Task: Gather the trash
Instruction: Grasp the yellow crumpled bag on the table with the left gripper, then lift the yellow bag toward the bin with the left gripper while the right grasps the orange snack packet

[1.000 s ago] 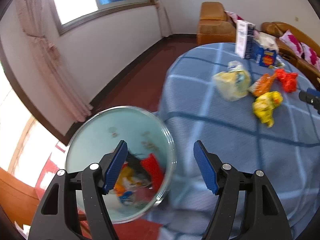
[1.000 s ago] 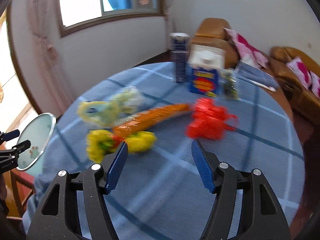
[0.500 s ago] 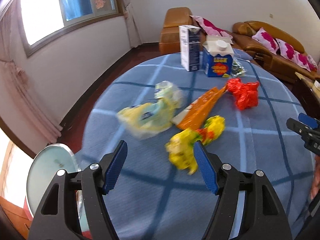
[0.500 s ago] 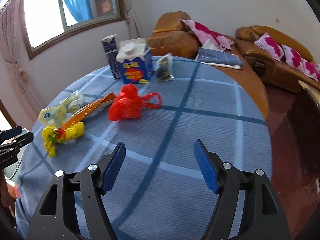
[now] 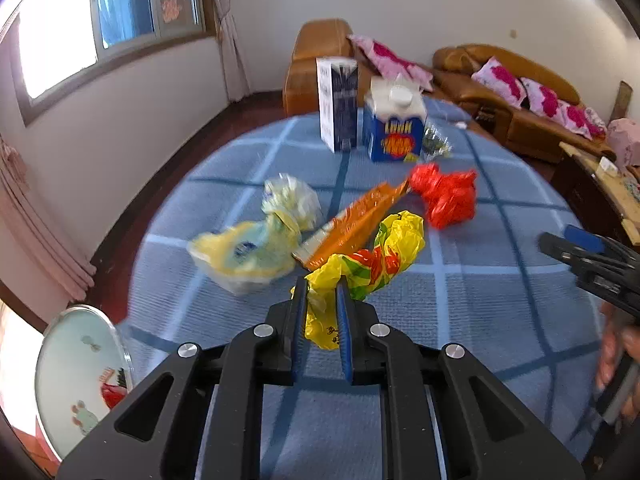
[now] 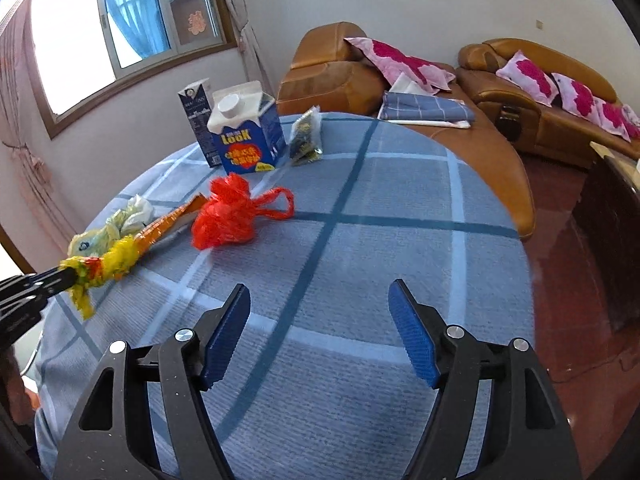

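The left hand-held gripper (image 5: 322, 312) is closing its blue pads on the near end of a crumpled yellow plastic bag with red and green print (image 5: 376, 260); the bag is between the jaws and looks pinched there. The rest of this bag lies on the round tabletop with a blue checked cloth (image 5: 500, 300). Just beside it lie a long orange foil wrapper (image 5: 352, 226), a pale yellow-green plastic bag (image 5: 256, 248) and a crumpled red plastic bag (image 5: 444, 196). Farther back stand a dark blue carton (image 5: 337, 104) and a blue-white carton with a white cap (image 5: 394, 128). The right hand-held gripper (image 6: 320, 332) is released, with wide jaws above bare cloth. A pale green bin (image 5: 76, 376) stands below the tabletop edge at the left.
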A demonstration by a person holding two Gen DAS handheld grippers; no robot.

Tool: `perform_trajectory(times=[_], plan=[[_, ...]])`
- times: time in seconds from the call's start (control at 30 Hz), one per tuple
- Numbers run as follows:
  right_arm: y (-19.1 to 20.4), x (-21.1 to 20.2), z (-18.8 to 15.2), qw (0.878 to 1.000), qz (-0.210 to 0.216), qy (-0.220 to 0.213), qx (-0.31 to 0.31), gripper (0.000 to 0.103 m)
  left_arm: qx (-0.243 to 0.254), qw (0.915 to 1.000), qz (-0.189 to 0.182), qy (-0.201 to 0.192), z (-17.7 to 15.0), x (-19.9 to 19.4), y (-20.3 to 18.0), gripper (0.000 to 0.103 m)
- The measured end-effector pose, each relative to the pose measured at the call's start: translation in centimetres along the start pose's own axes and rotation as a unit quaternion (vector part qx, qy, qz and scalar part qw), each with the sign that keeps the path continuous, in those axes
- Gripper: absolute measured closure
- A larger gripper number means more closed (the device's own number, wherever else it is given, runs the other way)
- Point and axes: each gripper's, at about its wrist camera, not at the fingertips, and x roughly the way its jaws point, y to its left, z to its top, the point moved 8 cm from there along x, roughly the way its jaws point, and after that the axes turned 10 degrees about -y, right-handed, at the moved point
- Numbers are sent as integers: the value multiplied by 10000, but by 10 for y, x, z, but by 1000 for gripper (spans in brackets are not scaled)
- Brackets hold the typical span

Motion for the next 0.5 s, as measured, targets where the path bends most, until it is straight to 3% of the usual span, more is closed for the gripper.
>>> perform_trajectory(times=[0.17,0.33,0.5], plan=[[40,11,21,9992,227,-65,-329,32,-105,9986,447,-257,11,-28,50,89],[101,39,35,9958,442,57,-799,26,-561,9925,1087,-7,-3,-29,131,89],[164,82,33,9905,323,300,-1302,24,-739,9900,1200,39,-13,-27,158,89]])
